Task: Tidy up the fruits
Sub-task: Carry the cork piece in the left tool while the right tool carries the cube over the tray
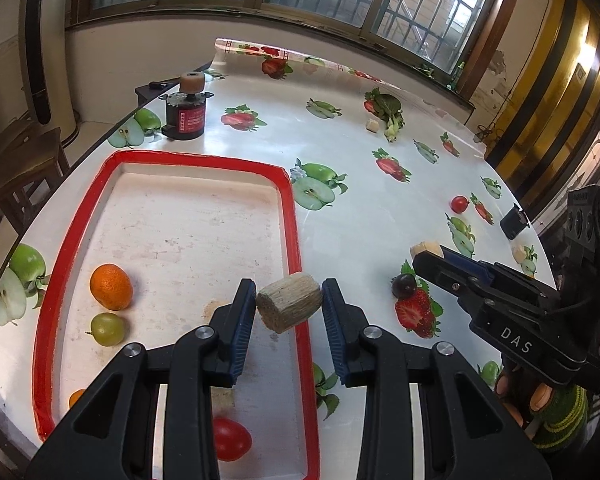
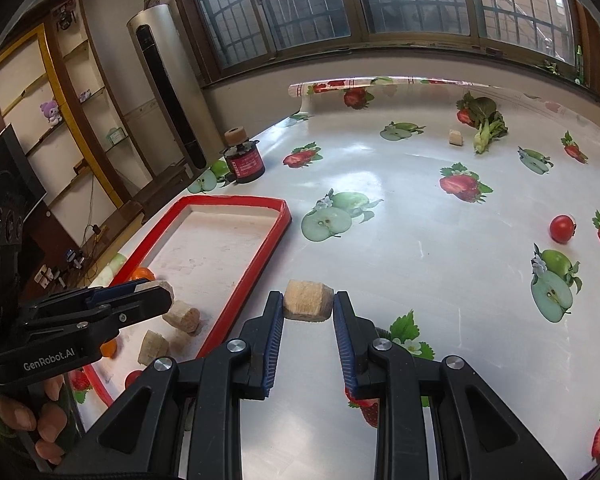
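My left gripper (image 1: 289, 298) is shut on a pale sugarcane chunk (image 1: 290, 302) and holds it above the right rim of the red-rimmed tray (image 1: 296, 216). In the tray lie an orange (image 1: 111, 286), a green fruit (image 1: 107, 329) and a red tomato (image 1: 230, 438). My right gripper (image 2: 309, 302) is shut on another tan chunk (image 2: 309, 301), held over the tablecloth just right of the tray (image 2: 260, 264). Two more chunks (image 2: 182, 316) lie in the tray. A dark grape (image 1: 405, 285) and a red tomato (image 2: 561, 229) sit on the table.
A black-and-red motor with a cork roller (image 1: 186, 114) stands beyond the tray. A leafy green vegetable (image 2: 485, 124) and a small tan chunk (image 2: 455, 137) lie at the far side. A black object (image 1: 514, 222) sits at the table's right edge. The tablecloth carries printed fruit.
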Demonstrator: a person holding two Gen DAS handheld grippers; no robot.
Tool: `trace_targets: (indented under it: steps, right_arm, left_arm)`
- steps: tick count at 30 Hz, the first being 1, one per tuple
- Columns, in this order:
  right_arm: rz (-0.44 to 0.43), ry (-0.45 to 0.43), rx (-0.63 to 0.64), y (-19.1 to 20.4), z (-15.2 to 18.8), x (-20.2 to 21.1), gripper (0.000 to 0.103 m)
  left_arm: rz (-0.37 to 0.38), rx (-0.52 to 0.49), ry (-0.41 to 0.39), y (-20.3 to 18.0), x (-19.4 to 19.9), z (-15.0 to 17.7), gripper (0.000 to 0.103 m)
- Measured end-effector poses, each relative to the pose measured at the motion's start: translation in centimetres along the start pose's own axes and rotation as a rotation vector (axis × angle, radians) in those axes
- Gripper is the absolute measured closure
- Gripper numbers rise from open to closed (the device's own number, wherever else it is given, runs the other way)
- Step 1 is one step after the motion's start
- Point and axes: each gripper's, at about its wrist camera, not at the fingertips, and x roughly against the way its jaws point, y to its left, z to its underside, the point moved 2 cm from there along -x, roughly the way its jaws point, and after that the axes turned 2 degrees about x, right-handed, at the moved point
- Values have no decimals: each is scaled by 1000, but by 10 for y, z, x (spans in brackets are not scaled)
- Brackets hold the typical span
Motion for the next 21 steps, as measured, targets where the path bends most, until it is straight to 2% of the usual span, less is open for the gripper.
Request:
trace_targets:
  steps: [21]
  right_arm:
    - [-60,30,71,54,-26,-41,77]
  left_arm:
    - [-76,79,-17,65,4,-14,72]
